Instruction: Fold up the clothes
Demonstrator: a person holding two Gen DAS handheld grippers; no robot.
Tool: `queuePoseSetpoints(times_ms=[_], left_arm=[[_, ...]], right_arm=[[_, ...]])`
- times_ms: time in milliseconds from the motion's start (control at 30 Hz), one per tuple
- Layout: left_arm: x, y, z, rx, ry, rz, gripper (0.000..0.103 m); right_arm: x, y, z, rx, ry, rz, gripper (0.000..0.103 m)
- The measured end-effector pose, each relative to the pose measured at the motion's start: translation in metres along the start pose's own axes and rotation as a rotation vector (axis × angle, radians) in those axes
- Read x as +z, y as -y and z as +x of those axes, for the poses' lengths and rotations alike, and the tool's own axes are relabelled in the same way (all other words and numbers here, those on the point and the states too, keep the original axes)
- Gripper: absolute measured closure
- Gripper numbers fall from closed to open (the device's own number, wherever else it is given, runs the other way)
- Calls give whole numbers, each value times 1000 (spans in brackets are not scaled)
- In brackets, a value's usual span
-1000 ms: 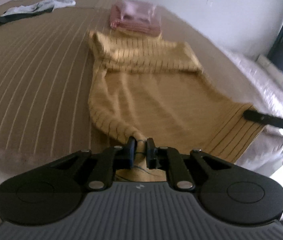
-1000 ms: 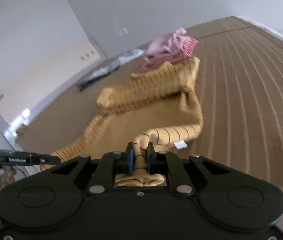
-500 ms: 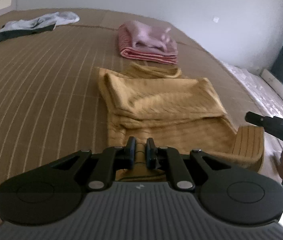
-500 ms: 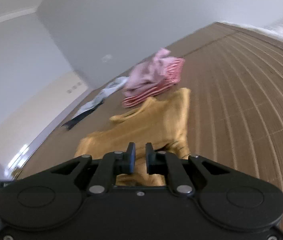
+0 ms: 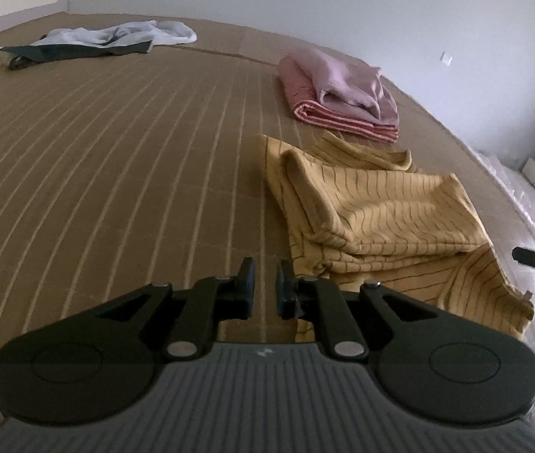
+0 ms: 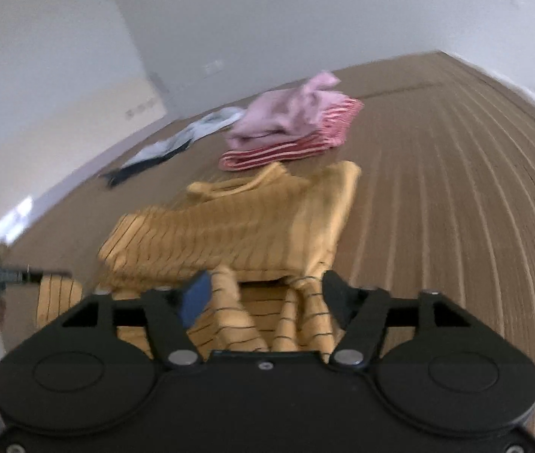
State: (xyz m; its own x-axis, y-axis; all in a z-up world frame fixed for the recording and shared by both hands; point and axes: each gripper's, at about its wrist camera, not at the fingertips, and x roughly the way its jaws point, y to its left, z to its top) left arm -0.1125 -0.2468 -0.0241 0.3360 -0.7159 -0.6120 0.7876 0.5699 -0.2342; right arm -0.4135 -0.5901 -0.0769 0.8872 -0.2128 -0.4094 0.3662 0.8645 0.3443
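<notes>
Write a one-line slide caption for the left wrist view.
Left gripper, jaws slightly apart and empty, beside the folded mustard striped sweater on the brown striped bedspread.

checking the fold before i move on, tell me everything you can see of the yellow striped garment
The yellow striped garment looks like a soft knit, mustard with thin dark lines. It lies folded over itself in loose, wrinkled layers on the brown striped bed cover, just in front of the folded pink and red pile. A bottom layer sticks out at the near corner, towards the bed's edge. The left gripper is beside it, holding nothing; the right gripper is wide open with cloth bunched between its fingers.
</notes>
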Motion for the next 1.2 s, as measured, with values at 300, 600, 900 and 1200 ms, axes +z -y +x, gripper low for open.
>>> queuePoseSetpoints(times_ms=[300, 600, 900, 1200], left_arm=[[-19, -5, -10, -12, -5, 86, 68], [-28, -2, -6, -70, 14, 157, 49], [-36, 20, 1, -75, 53, 265, 42], [-31, 27, 6, -277, 82, 189, 32]], right_arm=[[-10, -48, 42, 22, -145, -264, 78], [24, -44, 2, -13, 42, -232, 94], [9, 3, 37, -178, -42, -95, 92], [-1, 6, 25, -191, -48, -73, 88]])
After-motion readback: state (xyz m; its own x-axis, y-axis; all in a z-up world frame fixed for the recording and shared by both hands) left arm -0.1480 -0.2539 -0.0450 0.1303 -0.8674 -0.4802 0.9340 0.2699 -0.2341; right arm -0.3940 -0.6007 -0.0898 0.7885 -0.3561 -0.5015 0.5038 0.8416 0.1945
